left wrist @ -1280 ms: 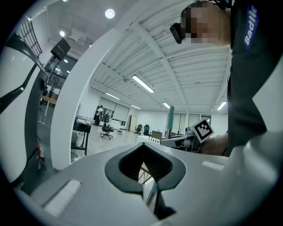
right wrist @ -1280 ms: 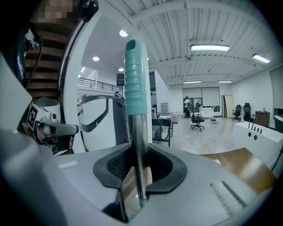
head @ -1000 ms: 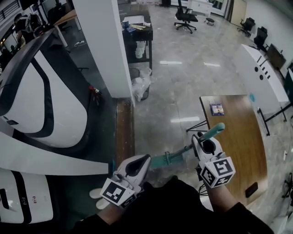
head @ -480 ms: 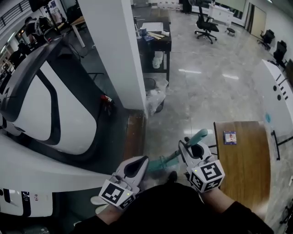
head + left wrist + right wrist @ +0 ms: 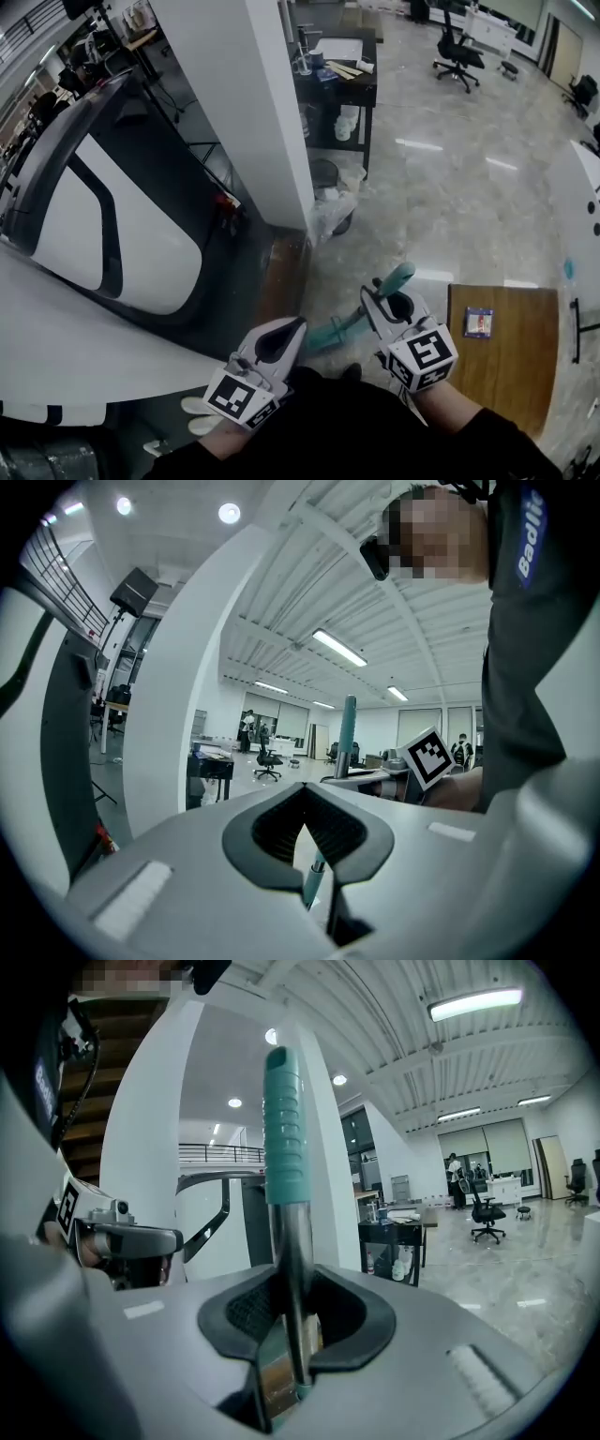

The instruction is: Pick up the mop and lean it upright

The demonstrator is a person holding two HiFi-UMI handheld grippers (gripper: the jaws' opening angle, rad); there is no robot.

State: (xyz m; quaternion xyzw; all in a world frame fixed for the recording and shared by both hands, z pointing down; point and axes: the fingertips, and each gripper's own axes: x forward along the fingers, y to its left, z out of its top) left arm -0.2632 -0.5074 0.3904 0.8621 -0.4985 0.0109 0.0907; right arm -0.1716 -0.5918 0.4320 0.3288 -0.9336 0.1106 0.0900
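Note:
The mop has a metal pole with a teal grip (image 5: 398,277) at its top end and a teal joint (image 5: 328,333) lower down. Its white head (image 5: 199,405) shows low at the left, partly hidden behind my left gripper's marker cube. My right gripper (image 5: 386,300) is shut on the pole just under the teal grip (image 5: 283,1119), which stands up between the jaws of my right gripper (image 5: 291,1283). My left gripper (image 5: 284,328) is shut on the pole further down; in its own view the left gripper (image 5: 307,803) has the thin pole (image 5: 315,878) in its gap.
A wide white pillar (image 5: 248,112) stands ahead, with a bagged bin (image 5: 330,211) at its foot and a black cart (image 5: 342,70) behind. A large white-and-black shell (image 5: 103,216) fills the left. A wooden table (image 5: 497,361) with a small box (image 5: 478,322) is at the right.
Both grippers have carried the mop across the floor toward the white pillar, which now looms larger. The wooden table has slid to the right. Both grips look unchanged.

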